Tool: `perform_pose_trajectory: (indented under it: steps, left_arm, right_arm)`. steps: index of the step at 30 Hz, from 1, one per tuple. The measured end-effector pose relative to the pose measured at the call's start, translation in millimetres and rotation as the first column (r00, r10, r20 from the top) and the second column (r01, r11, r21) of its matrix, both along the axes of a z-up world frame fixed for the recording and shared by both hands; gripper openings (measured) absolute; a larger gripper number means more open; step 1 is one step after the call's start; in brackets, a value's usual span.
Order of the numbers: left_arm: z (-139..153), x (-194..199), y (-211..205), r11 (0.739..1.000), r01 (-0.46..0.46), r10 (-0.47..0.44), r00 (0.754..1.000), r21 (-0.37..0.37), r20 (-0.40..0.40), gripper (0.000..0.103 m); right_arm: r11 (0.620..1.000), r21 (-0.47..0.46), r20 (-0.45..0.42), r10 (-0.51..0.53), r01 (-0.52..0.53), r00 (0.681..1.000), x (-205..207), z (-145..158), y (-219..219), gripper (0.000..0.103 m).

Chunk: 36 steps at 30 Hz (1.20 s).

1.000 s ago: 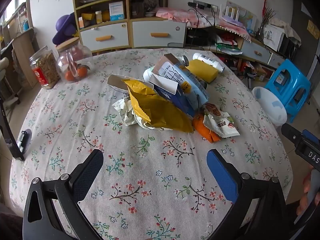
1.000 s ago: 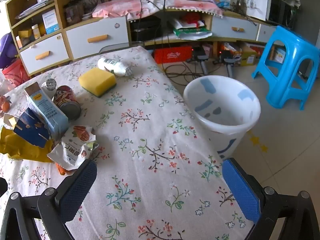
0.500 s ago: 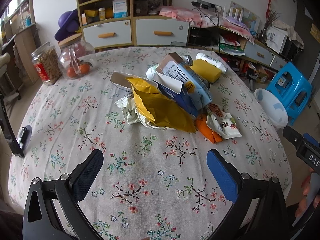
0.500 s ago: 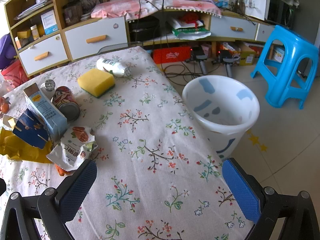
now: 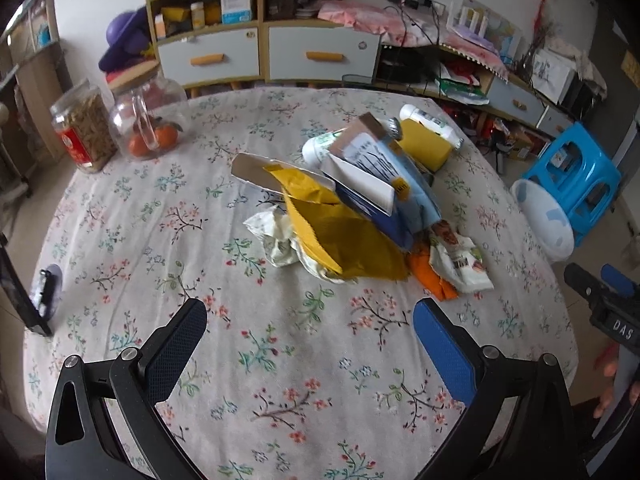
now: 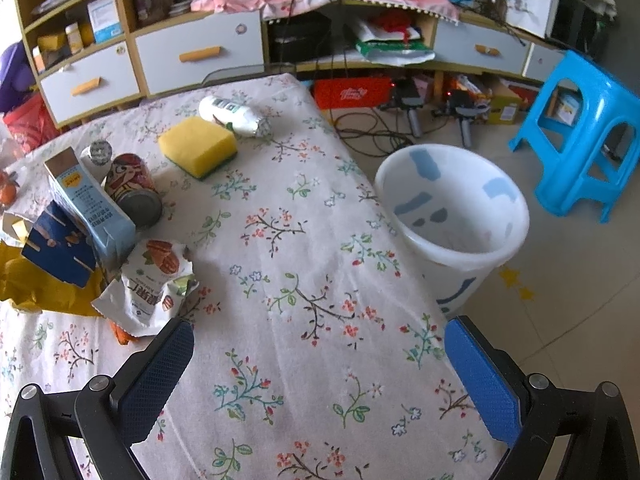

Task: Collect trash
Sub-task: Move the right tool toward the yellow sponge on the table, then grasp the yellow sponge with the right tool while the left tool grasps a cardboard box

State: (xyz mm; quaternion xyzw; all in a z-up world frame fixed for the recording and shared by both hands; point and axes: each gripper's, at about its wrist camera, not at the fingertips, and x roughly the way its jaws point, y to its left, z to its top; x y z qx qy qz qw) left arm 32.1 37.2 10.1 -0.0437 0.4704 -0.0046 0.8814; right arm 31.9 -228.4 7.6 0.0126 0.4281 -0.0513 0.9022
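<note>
Both tools hang above the floral tabletop [image 5: 168, 208] with jaws spread wide and nothing between them. Ahead of the left tool [image 5: 310, 314] lies the trash pile [image 5: 352, 216], a yellow bag, crumpled paper and cartons. The snack wrapper [image 6: 150, 284] sits just ahead-left of the right tool [image 6: 316, 334], while the white bin [image 6: 452, 216] stands on the floor ahead-right, beside the tabletop's edge.
</note>
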Motion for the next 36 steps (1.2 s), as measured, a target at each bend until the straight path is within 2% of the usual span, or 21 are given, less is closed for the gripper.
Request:
perform_pose_trajectory:
  steps: [5, 9, 11, 15, 20, 21, 24, 26, 29, 31, 36]
  left_arm:
    - [4.1, 20.1, 14.9, 0.998, 0.016, -0.017, 1.0, -0.061, -0.013, 0.103]
    - [5.8, 34.9, 16.6, 0.993, 0.041, -0.047, 0.998, -0.111, -0.048, 0.1]
    - [10.2, 42.3, 14.8, 0.989, 0.061, -0.069, 0.996, -0.133, -0.052, 0.096]
    - [16.6, 58.9, 5.7, 0.976, 0.099, -0.113, 0.992, -0.191, -0.06, 0.088]
    - [-3.3, 88.0, -5.3, 0.946, 0.102, -0.157, 0.975, -0.309, -0.158, 0.063]
    - [-9.2, 92.9, -6.7, 0.94, 0.098, -0.161, 0.971, -0.326, -0.175, 0.061]
    - [-25.3, 105.7, -10.7, 0.935, 0.088, -0.164, 0.966, -0.344, -0.198, 0.052]
    - [-32.8, 111.6, -9.6, 0.933, 0.08, -0.157, 0.968, -0.35, -0.198, 0.033]
    - [-38.5, 120.8, -6.9, 0.929, 0.065, -0.149, 0.967, -0.365, -0.208, 0.02]
    - [-37.5, 123.3, -6.2, 0.934, 0.074, -0.151, 0.968, -0.35, -0.199, 0.016]
    - [-30.0, 123.9, 5.7, 0.936, 0.083, -0.149, 0.974, -0.341, -0.172, 0.013]
  right_arm:
    - [0.998, -0.019, -0.022, 0.054, -0.055, 0.998, 15.4, 9.4, 7.0, 0.103]
    - [0.995, 0.021, -0.058, 0.099, -0.098, 0.993, 34.7, 11.7, 12.1, 0.103]
    - [0.992, 0.048, -0.077, 0.12, -0.117, 0.99, 46.1, 13.1, 14.0, 0.103]
    - [0.991, 0.037, -0.085, 0.133, -0.13, 0.987, 68.2, 17.5, 18.7, 0.103]
    - [0.99, 0.064, -0.109, 0.133, -0.126, 0.985, 101.3, 18.5, 18.1, 0.103]
    - [0.99, 0.069, -0.115, 0.131, -0.124, 0.985, 107.9, 17.4, 17.7, 0.103]
    - [0.99, 0.075, -0.127, 0.132, -0.123, 0.983, 126.6, 9.9, 17.8, 0.103]
    - [0.989, 0.086, -0.132, 0.134, -0.123, 0.982, 136.3, 2.9, 16.6, 0.103]
    - [0.984, 0.13, -0.158, 0.138, -0.118, 0.978, 155.6, -13.6, 13.5, 0.103]
    - [0.976, 0.18, -0.177, 0.157, -0.125, 0.971, 169.8, -24.7, 12.9, 0.103]
    - [0.949, 0.294, -0.206, 0.183, -0.118, 0.961, 200.2, -47.7, 12.4, 0.103]
